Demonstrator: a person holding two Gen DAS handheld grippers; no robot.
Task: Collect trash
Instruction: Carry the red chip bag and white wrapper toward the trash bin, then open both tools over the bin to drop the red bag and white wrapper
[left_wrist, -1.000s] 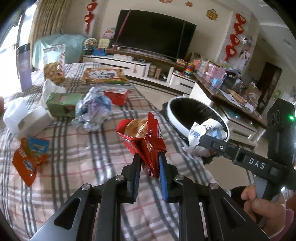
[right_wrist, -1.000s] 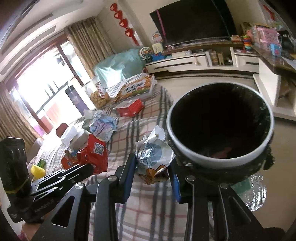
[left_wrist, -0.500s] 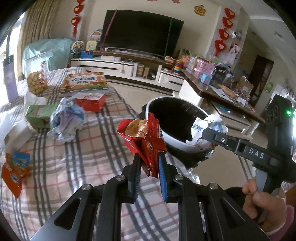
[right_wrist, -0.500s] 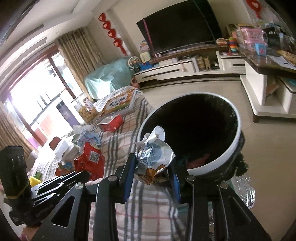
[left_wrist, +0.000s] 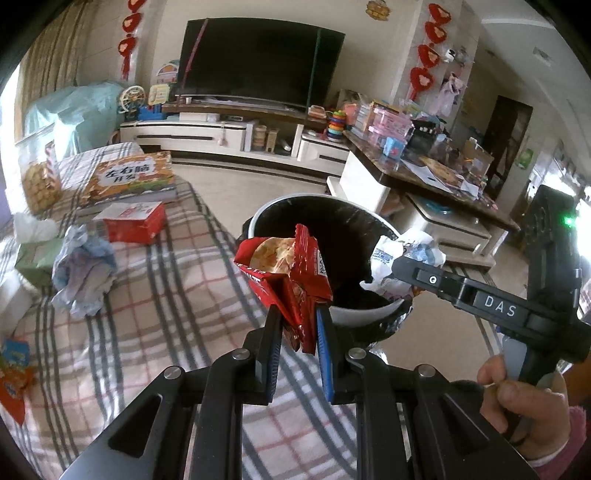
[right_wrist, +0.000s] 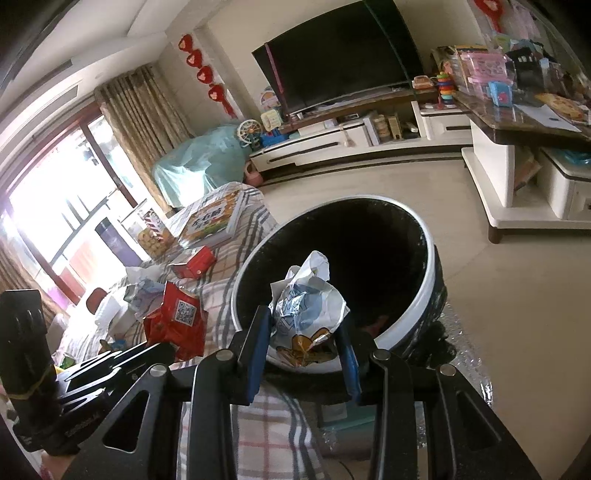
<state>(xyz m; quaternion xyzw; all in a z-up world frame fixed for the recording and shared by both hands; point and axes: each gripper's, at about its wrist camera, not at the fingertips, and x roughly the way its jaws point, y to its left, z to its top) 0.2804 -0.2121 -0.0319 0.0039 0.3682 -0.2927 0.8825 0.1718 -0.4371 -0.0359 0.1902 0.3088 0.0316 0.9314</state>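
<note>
My left gripper is shut on a red snack wrapper, which hangs at the near rim of the black bin with a white rim. The right gripper is shut on a crumpled white and blue wrapper, held just over the bin's near edge. Each gripper shows in the other's view: the right one with its wrapper over the bin, the left one with the red wrapper to the left. More trash lies on the checked cloth: a crumpled bluish paper and an orange packet.
On the cloth stand a red box, a green tissue box, a picture book and a cookie jar. Beyond the bin are bare floor, a TV cabinet and a cluttered low table. A hand holds the right gripper's handle.
Both grippers have carried their wrappers to the right across the cloth, up to the bin. The bin now lies right behind both wrappers. Grips are unchanged.
</note>
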